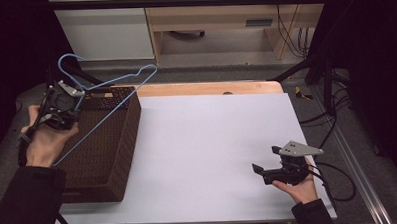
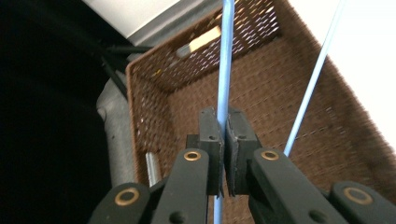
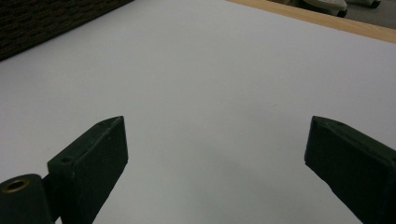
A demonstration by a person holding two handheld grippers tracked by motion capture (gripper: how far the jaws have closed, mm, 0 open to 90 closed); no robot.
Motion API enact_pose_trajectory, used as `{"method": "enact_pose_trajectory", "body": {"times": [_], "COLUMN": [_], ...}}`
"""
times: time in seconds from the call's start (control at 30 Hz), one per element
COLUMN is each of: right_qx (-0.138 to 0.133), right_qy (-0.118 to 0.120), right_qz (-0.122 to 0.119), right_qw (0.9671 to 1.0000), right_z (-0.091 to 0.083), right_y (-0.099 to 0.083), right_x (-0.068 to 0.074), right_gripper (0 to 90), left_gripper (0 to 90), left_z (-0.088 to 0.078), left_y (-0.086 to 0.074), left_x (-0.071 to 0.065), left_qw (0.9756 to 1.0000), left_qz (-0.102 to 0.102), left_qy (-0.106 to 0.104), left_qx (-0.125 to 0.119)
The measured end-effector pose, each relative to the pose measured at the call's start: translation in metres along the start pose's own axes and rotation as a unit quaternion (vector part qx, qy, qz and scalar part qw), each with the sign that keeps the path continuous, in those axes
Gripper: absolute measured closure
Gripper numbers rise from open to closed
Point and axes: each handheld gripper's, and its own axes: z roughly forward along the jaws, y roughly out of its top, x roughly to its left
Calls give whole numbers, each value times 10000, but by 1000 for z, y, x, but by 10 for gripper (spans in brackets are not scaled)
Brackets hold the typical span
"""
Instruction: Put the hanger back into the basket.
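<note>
A light-blue wire hanger [image 1: 117, 93] hangs in the air above a brown wicker basket [image 1: 119, 160] at the left edge of the table, pinched on one of its thin rods between the pressed-together jaws of the left gripper [image 1: 75, 94]. In the left gripper view the two black pads close on the blue rod [image 2: 224, 74], which runs straight up between them, while a second rod of the hanger slants off to the right over the basket's [image 2: 261, 88] woven floor. The hook end curls up and to the left of the gripper, above the dark edge of the work area.

The basket sits on a white sheet [image 1: 212, 146] that covers most of the tabletop; a strip of pale wood [image 1: 210, 87] shows along the far edge. Near the front right corner of the sheet the right gripper [image 1: 263, 166] rests low in the person's hand, its jaws spread wide with nothing between them; in the right gripper view bare white surface [image 3: 210, 93] lies between the two black tips.

Black frame bars cross the top and slant down at both sides of the table. Behind it stand a white cabinet [image 1: 101, 30] and a light wooden desk [image 1: 218, 16], with black cables hanging at the right and a grey floor beneath.
</note>
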Motion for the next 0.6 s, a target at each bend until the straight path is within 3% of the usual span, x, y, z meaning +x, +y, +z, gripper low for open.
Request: {"method": "enact_pose_trajectory", "body": {"times": [0.23, 0.6], "right_qx": [5, 21], "right_qy": [-5, -2], "right_qz": [4, 17], "right_qw": [10000, 10000], "right_z": [0, 1], "right_y": [0, 0], "right_x": [0, 1], "right_gripper": [67, 67], "left_gripper": [869, 869], "left_z": [16, 41], "left_y": [-18, -41], "left_x": [17, 30], "left_qw": [9994, 9968], "left_qz": [-271, -475], "left_qy": [75, 238], "left_qx": [212, 598]}}
